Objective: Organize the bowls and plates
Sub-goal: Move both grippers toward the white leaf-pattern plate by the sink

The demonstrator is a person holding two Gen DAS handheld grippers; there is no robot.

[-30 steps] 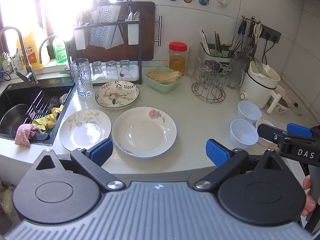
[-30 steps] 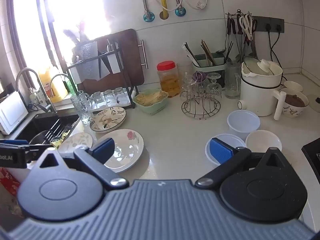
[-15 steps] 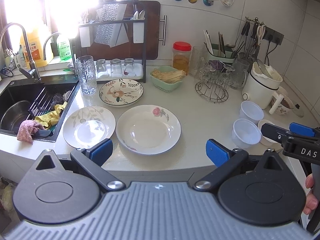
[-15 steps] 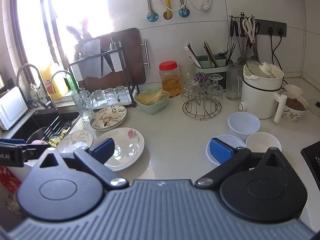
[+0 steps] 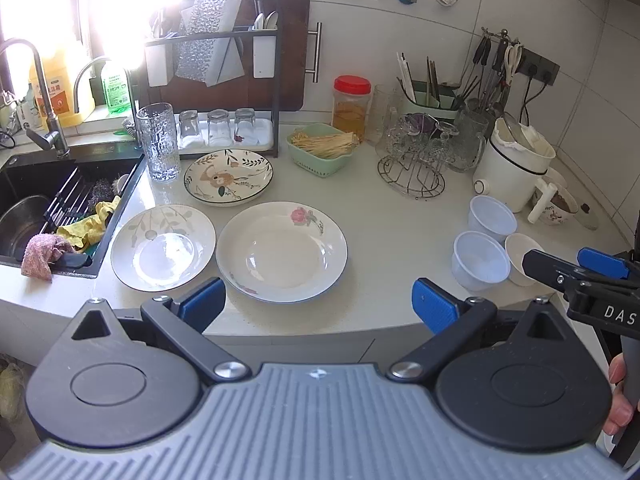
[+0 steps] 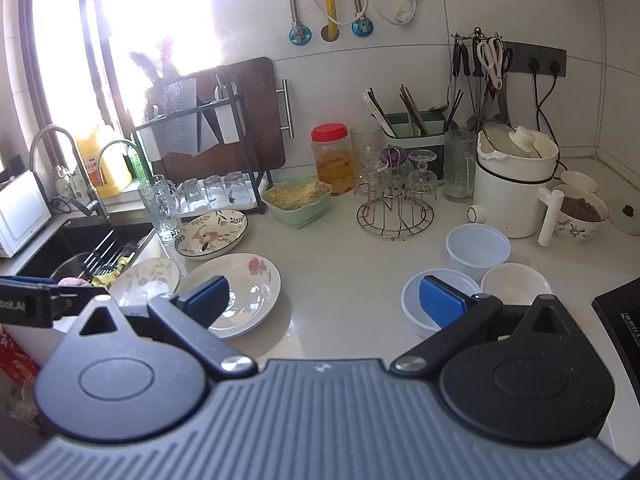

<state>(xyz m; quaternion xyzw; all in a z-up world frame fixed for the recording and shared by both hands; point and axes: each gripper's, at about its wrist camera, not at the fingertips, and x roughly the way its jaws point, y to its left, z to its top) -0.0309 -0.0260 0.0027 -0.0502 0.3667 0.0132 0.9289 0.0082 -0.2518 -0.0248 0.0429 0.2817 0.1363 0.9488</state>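
I had both the left gripper [image 5: 316, 300] and the right gripper [image 6: 328, 296] hovering short of the table [image 5: 384, 216], jaws spread wide and holding nothing. The rose plate [image 5: 282, 250] lay just beside the leaf-print plate [image 5: 163, 247], the plastic bowls [image 6: 478, 249] well apart to the right. I judged it best to slide one finger under the rose plate's near rim, pinch gently and lift level.

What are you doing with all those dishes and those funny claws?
Someone holds a two-finger claw in each hand over a kitchen counter, getting ready to tidy dishes. The left gripper and the right gripper are both open and holding nothing. Three plates lie apart: a white rose-patterned plate, a leaf-patterned plate and a flowery dark-rimmed plate. Three small white bowls sit together on the right. Nothing is stacked yet.
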